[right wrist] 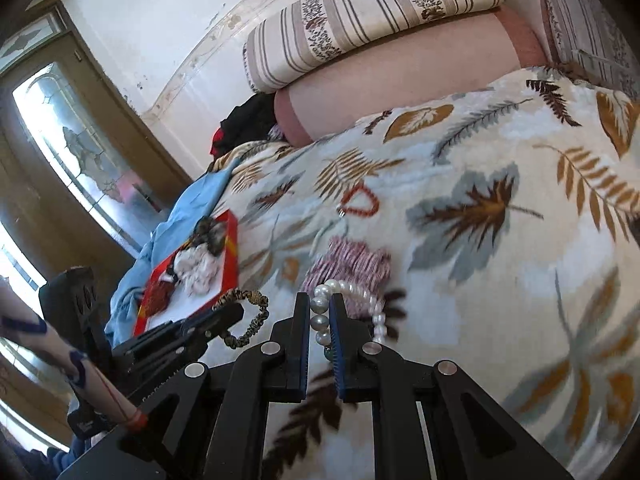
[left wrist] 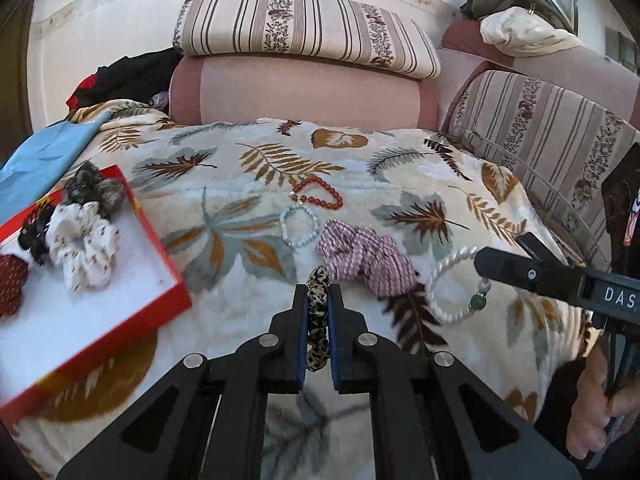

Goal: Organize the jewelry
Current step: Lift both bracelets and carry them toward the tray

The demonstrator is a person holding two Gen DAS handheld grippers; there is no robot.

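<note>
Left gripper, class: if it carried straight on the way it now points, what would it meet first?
Probably the checked scrunchie, lying just beyond the leopard band held in the left gripper; the pale bead bracelet lies close beside that line. Depth is hard to judge.

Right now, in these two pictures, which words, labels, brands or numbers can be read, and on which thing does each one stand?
"DAS": white raised letters on the black body of the right gripper, cut off by the picture's right edge, so the word may go on.
Yellow marks on the rim of the red cardboard box: too blurred to read.
Nothing else bears readable text.
</note>
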